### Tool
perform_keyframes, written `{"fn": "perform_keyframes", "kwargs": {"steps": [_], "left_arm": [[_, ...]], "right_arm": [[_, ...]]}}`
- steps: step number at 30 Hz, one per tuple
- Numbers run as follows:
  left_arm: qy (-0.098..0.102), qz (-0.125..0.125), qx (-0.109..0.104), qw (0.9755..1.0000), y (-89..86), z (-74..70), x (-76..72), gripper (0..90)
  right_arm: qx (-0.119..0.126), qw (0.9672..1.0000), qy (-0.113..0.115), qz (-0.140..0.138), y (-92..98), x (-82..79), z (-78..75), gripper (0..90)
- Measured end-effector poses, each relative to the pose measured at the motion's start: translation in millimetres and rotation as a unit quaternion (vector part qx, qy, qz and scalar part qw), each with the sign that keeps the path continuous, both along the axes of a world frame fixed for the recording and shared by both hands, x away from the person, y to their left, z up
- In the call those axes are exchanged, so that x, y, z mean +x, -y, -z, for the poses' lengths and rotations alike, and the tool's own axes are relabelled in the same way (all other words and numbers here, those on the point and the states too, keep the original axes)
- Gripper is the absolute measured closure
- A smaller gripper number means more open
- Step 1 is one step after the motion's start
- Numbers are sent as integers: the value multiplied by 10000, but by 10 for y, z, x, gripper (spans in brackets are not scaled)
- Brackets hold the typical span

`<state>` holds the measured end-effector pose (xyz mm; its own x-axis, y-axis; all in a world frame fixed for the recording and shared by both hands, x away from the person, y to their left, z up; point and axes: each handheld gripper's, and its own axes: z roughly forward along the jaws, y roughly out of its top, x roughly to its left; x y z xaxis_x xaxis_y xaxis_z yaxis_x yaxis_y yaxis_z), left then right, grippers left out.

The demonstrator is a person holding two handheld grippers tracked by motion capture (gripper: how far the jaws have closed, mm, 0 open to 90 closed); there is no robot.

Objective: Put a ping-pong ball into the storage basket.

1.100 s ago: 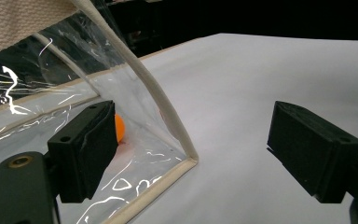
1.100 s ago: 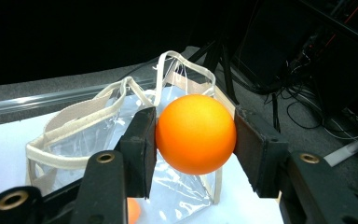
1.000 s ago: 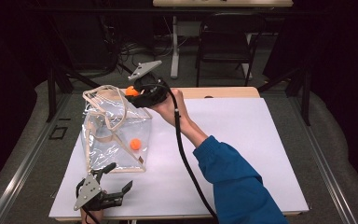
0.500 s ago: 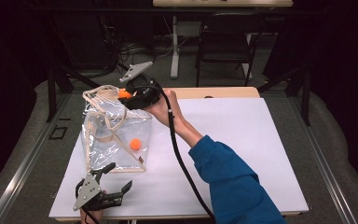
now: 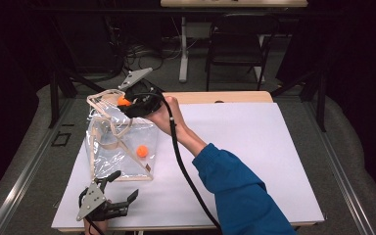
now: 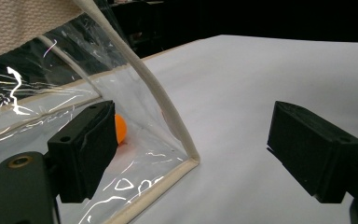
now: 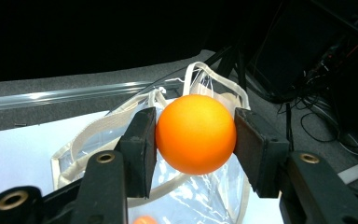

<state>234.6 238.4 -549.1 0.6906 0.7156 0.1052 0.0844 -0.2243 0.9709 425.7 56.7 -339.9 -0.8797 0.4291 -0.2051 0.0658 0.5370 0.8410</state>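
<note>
1. A clear plastic bag [image 5: 120, 147] with cream trim is standing on the white table [image 5: 254, 161], its long axis pointing upward and its mouth facing up.
2. One orange ball [image 5: 142, 151] is lying inside the bag, near its bottom.
3. The right gripper [image 5: 129, 104] is pinching a second orange ball [image 7: 196, 134] between both pads, just above the bag's mouth.
4. The left gripper [image 5: 117, 196] is resting with jaws spread wide, holding nothing, just beside the bag's lower corner.
</note>
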Motion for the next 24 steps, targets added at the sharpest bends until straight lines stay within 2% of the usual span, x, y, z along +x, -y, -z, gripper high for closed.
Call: {"fn": "perform_keyframes", "kwargs": {"steps": [24], "left_arm": [[-1, -9, -18, 10000, -4, -3, -3, 158]], "right_arm": [[-192, 9997, -45, -137, -184, -39, 32, 507]]}}
